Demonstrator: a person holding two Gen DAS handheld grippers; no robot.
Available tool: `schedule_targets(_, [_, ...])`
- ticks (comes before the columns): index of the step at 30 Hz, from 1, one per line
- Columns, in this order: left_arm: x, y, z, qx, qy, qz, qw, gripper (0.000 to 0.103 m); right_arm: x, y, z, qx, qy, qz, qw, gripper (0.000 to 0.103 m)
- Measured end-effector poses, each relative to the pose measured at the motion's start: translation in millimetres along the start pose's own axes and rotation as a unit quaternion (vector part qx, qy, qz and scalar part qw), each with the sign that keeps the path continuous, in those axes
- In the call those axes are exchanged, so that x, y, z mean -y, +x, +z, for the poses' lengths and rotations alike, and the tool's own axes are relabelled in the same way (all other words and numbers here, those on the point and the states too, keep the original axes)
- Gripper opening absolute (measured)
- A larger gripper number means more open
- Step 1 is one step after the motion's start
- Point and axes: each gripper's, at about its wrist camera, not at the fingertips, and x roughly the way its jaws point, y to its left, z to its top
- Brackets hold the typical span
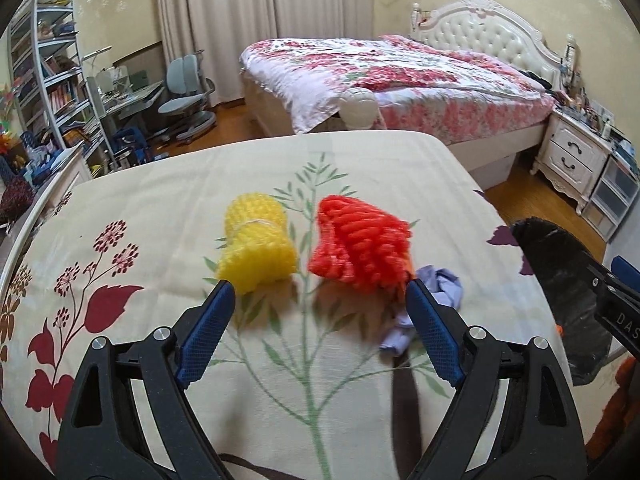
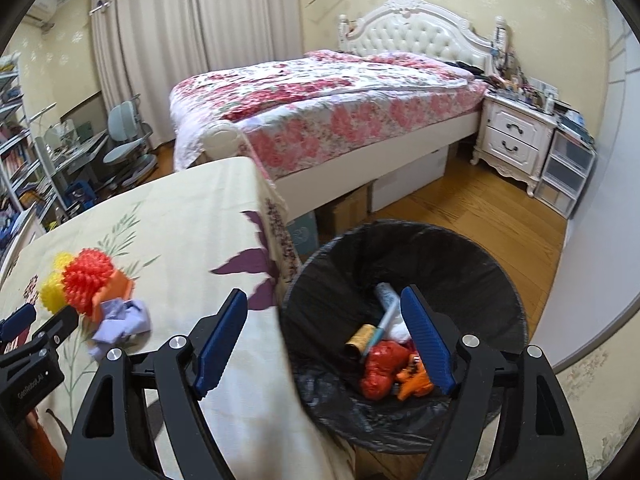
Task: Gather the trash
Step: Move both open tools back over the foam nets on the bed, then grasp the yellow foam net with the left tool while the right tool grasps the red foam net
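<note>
A yellow foam net (image 1: 258, 248), a red foam net (image 1: 360, 246) and a crumpled lilac paper (image 1: 432, 300) lie on the floral tablecloth (image 1: 160, 220). My left gripper (image 1: 320, 300) is open and empty, just short of the two nets. In the right wrist view the same pile shows at the left: red net (image 2: 86, 280), yellow net (image 2: 54, 292), lilac paper (image 2: 122, 322). My right gripper (image 2: 324, 312) is open and empty, above the gap between the table edge and the black-lined trash bin (image 2: 480, 256), which holds red, orange and tube-shaped trash (image 2: 384, 364).
The table's right edge (image 2: 276, 248) drops beside the bin. A bed (image 2: 320, 112) with a floral cover stands behind, a white nightstand (image 2: 516, 136) at the right, a desk chair (image 1: 184, 96) and shelves (image 1: 44, 80) at the left. The floor is wood (image 2: 480, 208).
</note>
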Motion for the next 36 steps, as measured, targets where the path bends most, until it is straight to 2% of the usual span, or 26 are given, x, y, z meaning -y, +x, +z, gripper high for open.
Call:
schedule_targets(5, [-29,5,-1,-0.007,-0.019,0.018,0.9996,0.085,-23,1,1,-0.002,-0.020,0.018,1.000,0.076])
schedule_targets(10, [-39,9,-1,-0.011,-0.024,0.025,0.9993,0.085,-39,2,4,-0.003,-0.034,0.028,0.999,0.077])
schedule_targets(21, [-50,34,7,-0.032,-0.031,0.010,0.9990,0.084,-59,10,3,-0.011,-0.051,0.038,0.998,0.077])
schedule_targets(24, [-51,41,8,-0.043,-0.030,-0.004,0.9986,0.071,-63,11,4,-0.012,-0.054,0.039,0.998,0.076])
schedule_targets(28, [-52,47,8,-0.055,-0.028,-0.017,0.9980,0.043,-67,12,6,-0.013,-0.055,0.042,0.997,0.077])
schedule_targets(33, [-54,46,6,-0.051,-0.027,-0.030,0.9978,0.035,-72,13,6,-0.014,-0.059,0.044,0.997,0.077])
schedule_targets(36, [-58,41,3,-0.047,-0.027,-0.037,0.9978,0.014,-78,12,7,-0.013,-0.064,0.049,0.997,0.077])
